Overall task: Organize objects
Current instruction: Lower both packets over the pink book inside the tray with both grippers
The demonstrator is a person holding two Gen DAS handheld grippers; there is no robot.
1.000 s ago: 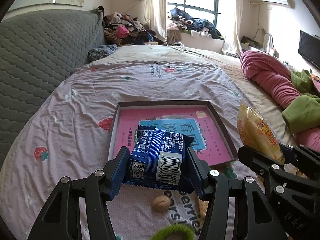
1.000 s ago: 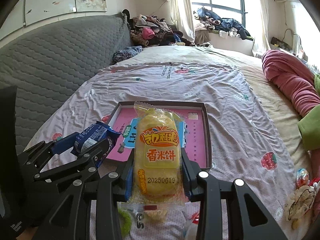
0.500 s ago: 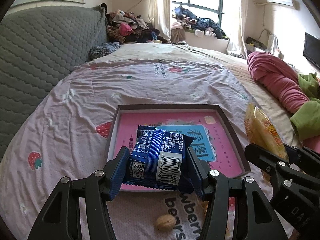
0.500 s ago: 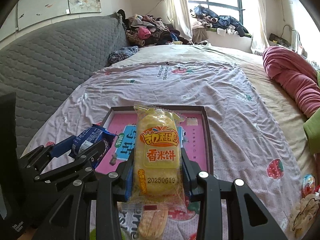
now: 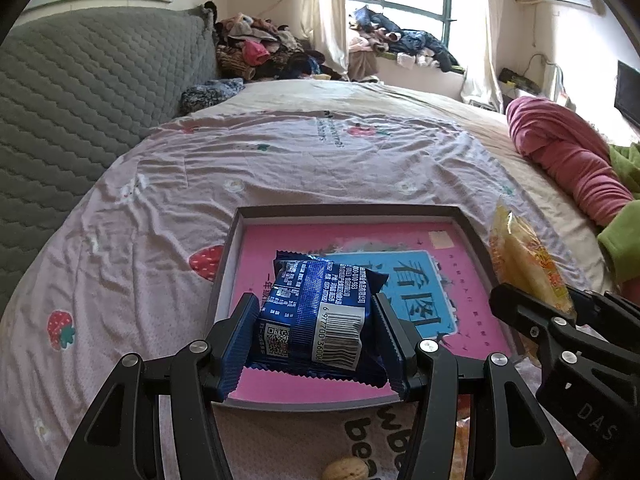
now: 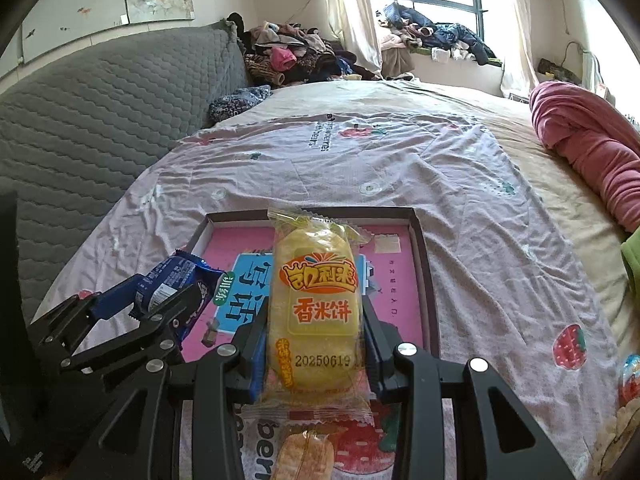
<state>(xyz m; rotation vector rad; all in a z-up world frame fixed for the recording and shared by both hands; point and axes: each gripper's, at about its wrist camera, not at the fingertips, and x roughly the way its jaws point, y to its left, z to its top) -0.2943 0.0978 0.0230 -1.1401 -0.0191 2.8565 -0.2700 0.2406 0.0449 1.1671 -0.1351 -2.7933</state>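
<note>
Both hands were already loaded; the left gripper (image 5: 316, 332) had its fingers closed against the sides of a blue snack packet (image 5: 320, 316), barcode end toward the wrist, and the right gripper (image 6: 314, 340) had its fingers pinched on a yellow rice-cracker packet (image 6: 314, 304), held by its lower half with its long axis running straight out toward twelve o'clock; what mattered was the shallow dark-rimmed box (image 5: 468, 228) with the pink printed floor, lying on the bed's strawberry-print sheet (image 5: 280, 160) dead ahead of both; from the left wrist the blue packet appeared over the near half of the box, left of the blue panel, so I judged that hand the nearer to a drop; how high it rode above the floor I could not tell; from the right wrist the yellow packet's far tip lined up with the box's far rim, its body over the middle, with the left hand's packet at about nine o'clock of it; the two loads stood apart, not touching; a walnut (image 5: 346, 470) and another wrapped snack (image 6: 304, 456) lay on the sheet at six o'clock, short of the box, seemingly not yet gathered.
</note>
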